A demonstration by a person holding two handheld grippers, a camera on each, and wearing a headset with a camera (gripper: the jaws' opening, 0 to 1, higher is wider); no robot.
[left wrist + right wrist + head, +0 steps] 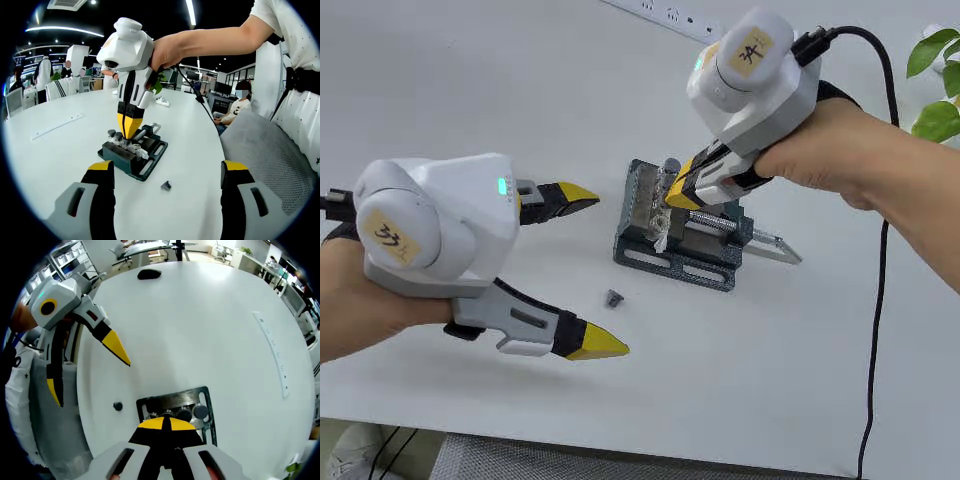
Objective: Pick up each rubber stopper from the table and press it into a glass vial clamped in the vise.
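The left gripper (603, 272) and the right gripper (678, 198) are both white with black jaws ending in yellow tips, the vise (660, 262) under the right jaws is dark grey-green, the rubber stopper (614, 297) between the left jaws is dark grey, and the bench (470, 80) is plain white.

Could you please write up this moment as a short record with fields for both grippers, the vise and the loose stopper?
left gripper: open, empty, above the table, left of the vise
right gripper: jaws shut, tips down at the vials in the vise; any stopper between them is hidden
vise: stands on the table, at least two vials capped
loose stopper: lies on the table near the vise, untouched
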